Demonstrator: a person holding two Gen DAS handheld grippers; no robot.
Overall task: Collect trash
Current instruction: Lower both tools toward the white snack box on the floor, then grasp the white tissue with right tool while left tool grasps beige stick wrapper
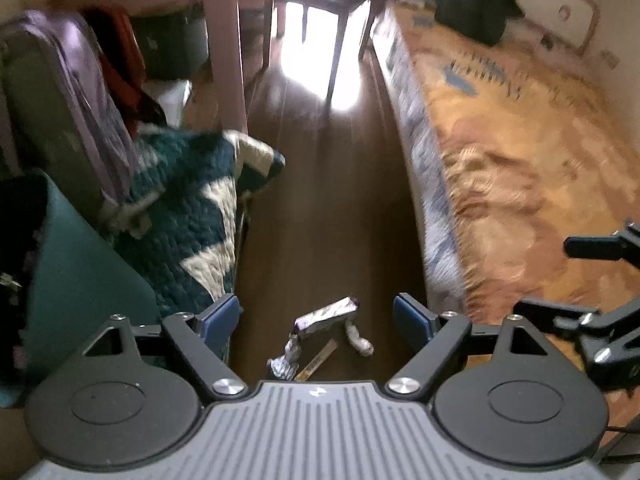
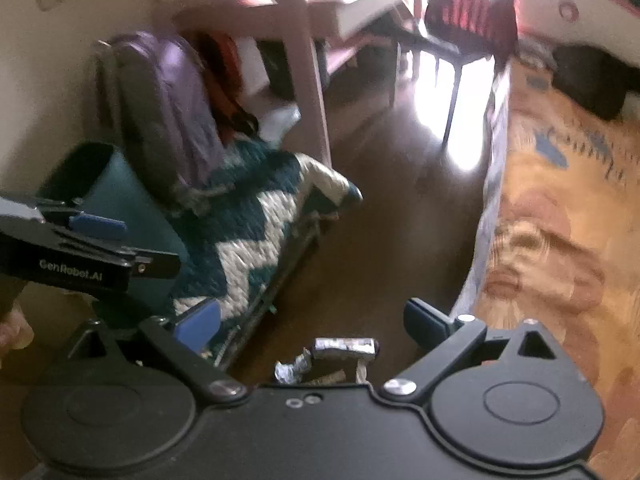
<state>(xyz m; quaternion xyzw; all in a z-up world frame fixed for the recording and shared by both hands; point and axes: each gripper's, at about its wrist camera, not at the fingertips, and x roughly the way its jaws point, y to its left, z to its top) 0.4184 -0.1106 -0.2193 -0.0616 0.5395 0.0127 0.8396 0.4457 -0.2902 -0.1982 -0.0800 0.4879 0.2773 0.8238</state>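
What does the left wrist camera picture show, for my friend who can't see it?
The left gripper, jaws open, hangs over silver wrappers and a wooden stick on a dark wooden floor. A zigzag blanket is on the left, an orange bedspread on the right.

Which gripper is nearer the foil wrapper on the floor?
Hard to call; both hover open right over it. The left gripper frames the foil wrapper between its fingers; the right gripper has it just below centre.

Wrappers [image 1: 326, 316] on floor [image 1: 320, 208] (dark wood)
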